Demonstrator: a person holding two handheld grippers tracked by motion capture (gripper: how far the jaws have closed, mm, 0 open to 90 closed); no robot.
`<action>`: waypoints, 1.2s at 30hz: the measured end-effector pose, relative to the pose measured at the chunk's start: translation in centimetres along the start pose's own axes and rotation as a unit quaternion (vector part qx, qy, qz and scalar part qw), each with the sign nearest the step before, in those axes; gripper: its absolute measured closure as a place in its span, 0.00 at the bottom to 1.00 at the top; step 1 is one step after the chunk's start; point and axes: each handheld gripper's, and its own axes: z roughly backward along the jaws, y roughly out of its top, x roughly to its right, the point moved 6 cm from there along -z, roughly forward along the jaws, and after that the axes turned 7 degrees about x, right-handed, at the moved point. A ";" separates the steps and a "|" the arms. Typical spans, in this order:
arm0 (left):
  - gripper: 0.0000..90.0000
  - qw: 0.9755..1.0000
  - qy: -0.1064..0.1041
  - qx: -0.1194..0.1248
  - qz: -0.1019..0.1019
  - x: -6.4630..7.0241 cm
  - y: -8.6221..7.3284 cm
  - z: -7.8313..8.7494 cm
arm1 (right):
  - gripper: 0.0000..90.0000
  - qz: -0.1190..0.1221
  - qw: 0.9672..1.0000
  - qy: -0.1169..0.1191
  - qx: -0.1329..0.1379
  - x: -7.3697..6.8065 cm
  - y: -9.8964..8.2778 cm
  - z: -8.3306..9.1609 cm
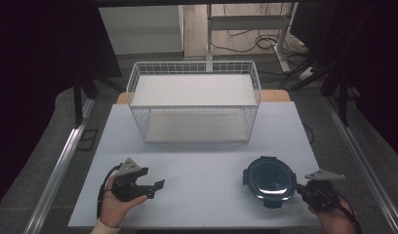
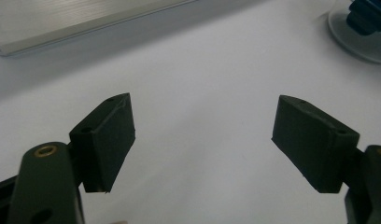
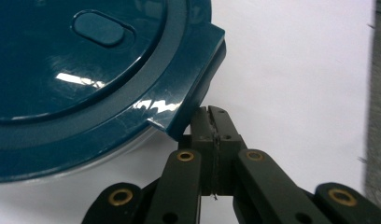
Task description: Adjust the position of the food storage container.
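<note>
On the near right of the white table [image 1: 202, 161], just in front of the person's right hand [image 1: 336, 219], sits a round container [image 1: 269, 181] with a dark blue-green lid [image 3: 86, 70]. Being round, it has no long axis; it stands upright with the lid facing up, and one of the lid's latch tabs [image 3: 198, 70] points toward the right gripper [image 1: 304, 191]. In the right gripper view the lid runs off the top and left edges, and the clear body beneath shows as no more than a pale sliver under the rim. That gripper's jaws are pressed together, tips right at the underside of the tab; whether they touch it or pinch anything cannot be told, since the tab hides the tips. In the left gripper view only a cropped, blurred edge of the container shows at the top right. The left gripper [image 1: 150, 187] rests well apart on the near left, held in the left hand [image 1: 114, 207], jaws spread wide with bare table between them. Farther back stands a white wire basket [image 1: 194, 105], its far rim over the table's back edge.
</note>
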 end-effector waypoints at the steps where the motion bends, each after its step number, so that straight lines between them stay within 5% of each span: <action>1: 0.23 1.000 0.000 0.000 0.000 0.0 0.0 0.0 | 1.00 0.001 1.000 0.006 0.001 -0.7 0.4 -0.2; 16: 0.23 1.000 -0.002 0.002 0.001 0.1 0.1 0.1 | 1.00 0.017 0.999 0.027 0.009 -3.9 2.9 -2.1; 36: 0.23 1.000 -0.001 0.009 0.009 -0.2 0.3 0.5 | 1.00 0.065 0.994 0.083 0.000 -11.3 5.7 -5.0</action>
